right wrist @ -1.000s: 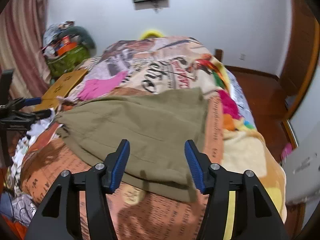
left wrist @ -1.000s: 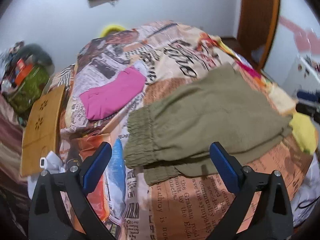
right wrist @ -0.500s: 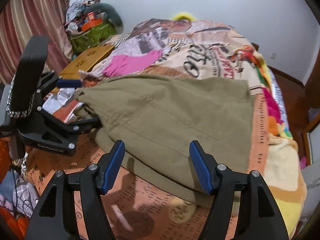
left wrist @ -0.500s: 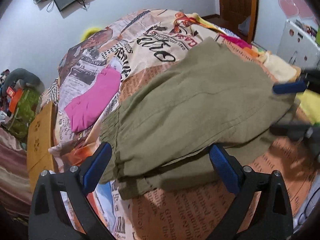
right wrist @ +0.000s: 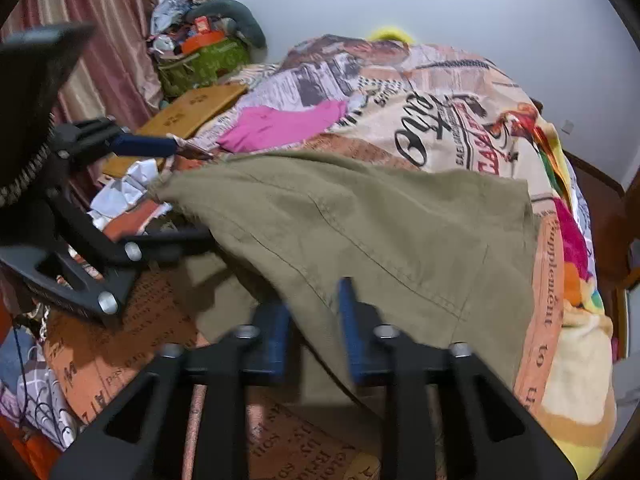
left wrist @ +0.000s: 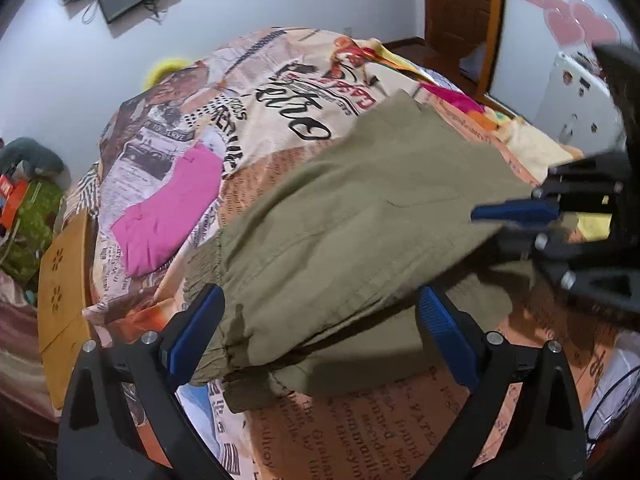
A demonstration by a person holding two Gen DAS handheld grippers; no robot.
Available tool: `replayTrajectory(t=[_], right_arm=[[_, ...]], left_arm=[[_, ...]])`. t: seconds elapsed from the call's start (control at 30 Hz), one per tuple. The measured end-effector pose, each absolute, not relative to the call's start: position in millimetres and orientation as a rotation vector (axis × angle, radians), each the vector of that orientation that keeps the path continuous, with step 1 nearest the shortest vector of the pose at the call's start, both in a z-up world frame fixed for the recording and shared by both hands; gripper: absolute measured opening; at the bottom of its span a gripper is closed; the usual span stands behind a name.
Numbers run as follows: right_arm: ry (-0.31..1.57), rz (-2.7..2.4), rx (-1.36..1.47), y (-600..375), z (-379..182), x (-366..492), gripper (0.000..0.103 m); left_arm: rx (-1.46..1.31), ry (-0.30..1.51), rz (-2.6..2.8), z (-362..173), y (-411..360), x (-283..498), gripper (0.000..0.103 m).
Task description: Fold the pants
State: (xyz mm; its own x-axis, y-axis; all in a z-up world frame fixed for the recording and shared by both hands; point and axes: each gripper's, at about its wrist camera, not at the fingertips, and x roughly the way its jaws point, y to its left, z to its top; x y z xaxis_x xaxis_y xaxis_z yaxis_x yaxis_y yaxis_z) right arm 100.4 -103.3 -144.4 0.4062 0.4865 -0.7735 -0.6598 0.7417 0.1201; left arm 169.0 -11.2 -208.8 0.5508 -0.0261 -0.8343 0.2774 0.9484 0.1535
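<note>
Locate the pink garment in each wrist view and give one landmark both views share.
Left wrist: the pink garment lies left of centre on the bedspread, left of the olive pants.
Right wrist: it lies upper centre-left, beyond the pants.
Shared landmark: the wooden board beside the bed.

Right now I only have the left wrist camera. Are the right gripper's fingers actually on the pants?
Observer: In the right wrist view, the right gripper has its fingers drawn close, with the near edge of the pants between them. Blur hides whether they pinch it.
Operator: And my left fingers, seen side on?
Observer: The left gripper is wide open. Its lower finger reaches under the waist end of the pants, and the upper one sits above it, apart.
Operator: Anything beside that gripper?
Observer: A crumpled white bundle lies at the bed's edge, just past the waist end.
</note>
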Motion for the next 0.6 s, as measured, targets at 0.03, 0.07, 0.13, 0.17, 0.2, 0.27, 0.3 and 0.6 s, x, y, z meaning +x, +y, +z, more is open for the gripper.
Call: replayTrajectory(t=[0.03, 0.07, 0.13, 0.17, 0.2, 0.27, 0.3, 0.6], right_arm=[[0.883, 0.729, -0.222, -103, -142, 100, 0.010], [0.873, 0.730, -0.221, -104, -140, 99, 0.009], [0.857, 0.731, -0.222, -106, -135, 96, 0.008], [0.850, 0.732, -0.231, -107, -132, 94, 0.008], [0.843, 0.729, -0.238, -108, -131, 93, 0.007], [0.827, 0.726, -0.258, -110, -125, 88, 0.007], [0.822, 0.724, -0.265, -112, -123, 88, 0.007], [0.876, 0.734, -0.266, -121, -135, 84, 0.006]], left_arm=[[0.292, 0.974, -0.187, -211, -14, 168, 0.093], [0.299, 0.973, -0.186, -211, -16, 168, 0.082], [0.308, 0.979, -0.193, -211, -22, 168, 0.060], [0.309, 0.977, -0.199, -210, -23, 167, 0.046], [0.313, 0.972, -0.206, -208, -25, 166, 0.040], [0.326, 0.947, -0.224, -202, -31, 162, 0.037], [0.333, 0.936, -0.229, -199, -33, 159, 0.036], [0.244, 1.002, -0.283, -212, -32, 153, 0.036]])
